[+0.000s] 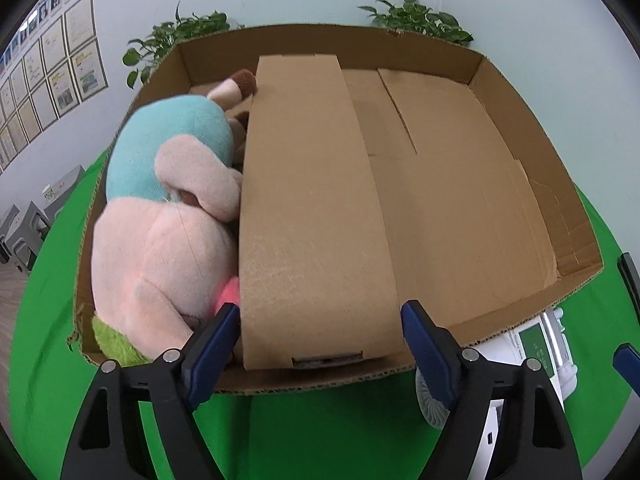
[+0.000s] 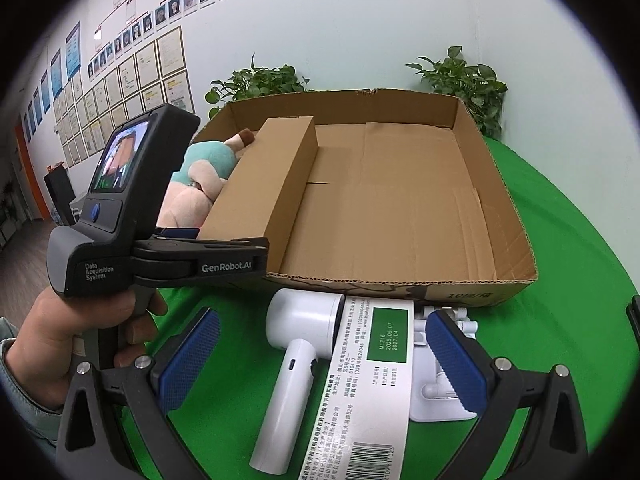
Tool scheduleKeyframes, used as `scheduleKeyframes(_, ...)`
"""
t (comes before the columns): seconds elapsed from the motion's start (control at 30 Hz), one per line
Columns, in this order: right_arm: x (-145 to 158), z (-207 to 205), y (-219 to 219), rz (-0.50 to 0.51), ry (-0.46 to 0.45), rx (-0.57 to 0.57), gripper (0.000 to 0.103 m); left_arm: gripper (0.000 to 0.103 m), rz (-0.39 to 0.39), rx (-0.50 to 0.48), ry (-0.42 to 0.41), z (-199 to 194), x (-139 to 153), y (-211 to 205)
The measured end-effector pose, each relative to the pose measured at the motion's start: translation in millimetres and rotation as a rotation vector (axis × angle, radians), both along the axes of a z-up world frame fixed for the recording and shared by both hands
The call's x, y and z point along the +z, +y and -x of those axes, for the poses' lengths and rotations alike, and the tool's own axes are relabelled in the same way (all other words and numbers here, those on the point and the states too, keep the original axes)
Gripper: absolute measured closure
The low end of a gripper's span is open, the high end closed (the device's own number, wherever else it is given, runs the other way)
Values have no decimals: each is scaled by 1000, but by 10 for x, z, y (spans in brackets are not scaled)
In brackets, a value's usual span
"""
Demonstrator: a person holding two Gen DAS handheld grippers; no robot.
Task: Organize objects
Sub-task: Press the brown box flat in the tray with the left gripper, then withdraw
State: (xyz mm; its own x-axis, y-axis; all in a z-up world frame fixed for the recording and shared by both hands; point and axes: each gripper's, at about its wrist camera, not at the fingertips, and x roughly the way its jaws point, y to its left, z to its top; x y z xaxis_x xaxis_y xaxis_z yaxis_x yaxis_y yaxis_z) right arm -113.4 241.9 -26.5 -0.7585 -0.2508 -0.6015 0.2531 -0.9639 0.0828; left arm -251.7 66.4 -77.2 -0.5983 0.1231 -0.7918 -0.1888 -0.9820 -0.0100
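Observation:
A big open carton (image 1: 560,208) (image 2: 504,216) sits on the green tablecloth. Inside it at the left lies a pink and teal plush toy (image 1: 160,220) (image 2: 200,184). Beside the toy lies a long plain cardboard box (image 1: 312,200) (image 2: 264,184). My left gripper (image 1: 320,332) straddles the near end of this box, with a blue pad against each side. My right gripper (image 2: 322,356) hangs open in front of the carton over a white hand-held device (image 2: 296,344) and a long white labelled box (image 2: 376,372). Its pads touch neither of them.
A white plastic piece (image 2: 440,388) lies under the labelled box. The carton's right half shows bare floor (image 2: 400,208). Two potted plants (image 2: 464,80) stand behind the carton against the wall. A hand (image 2: 52,344) grips the left tool's handle. Green cloth (image 2: 568,280) spreads to the right.

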Motion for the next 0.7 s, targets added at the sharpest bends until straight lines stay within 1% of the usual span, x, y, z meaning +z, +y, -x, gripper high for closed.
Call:
scheduleKeyframes(0.1,-8,-3,-26,-4,-4,9,1,24,3,4,-1,-44,13,-21)
scheduleKeyframes(0.27,22,-22,-2,5,4,-4,1,24,-21,6,-2,-98,51,-42)
scheduleKeyframes(0.4,45,-33,-11,5,9,-1,1,23,-18,0,46,-227,161,-61)
scheduleKeyframes(0.5,35,-84,-47,4,5,14,1,20,-24,1,117,-426,297,-121)
scheduleKeyframes(0.6,18,-135,-62,4,7,22,1,8,-20,1,218,-708,454,-210)
scheduleKeyframes(0.63,15,-147,-57,6,8,24,1,1,-16,-3,261,-822,527,-243)
scheduleKeyframes(0.7,13,-172,-31,8,19,13,1,0,-13,-1,325,-992,626,-310)
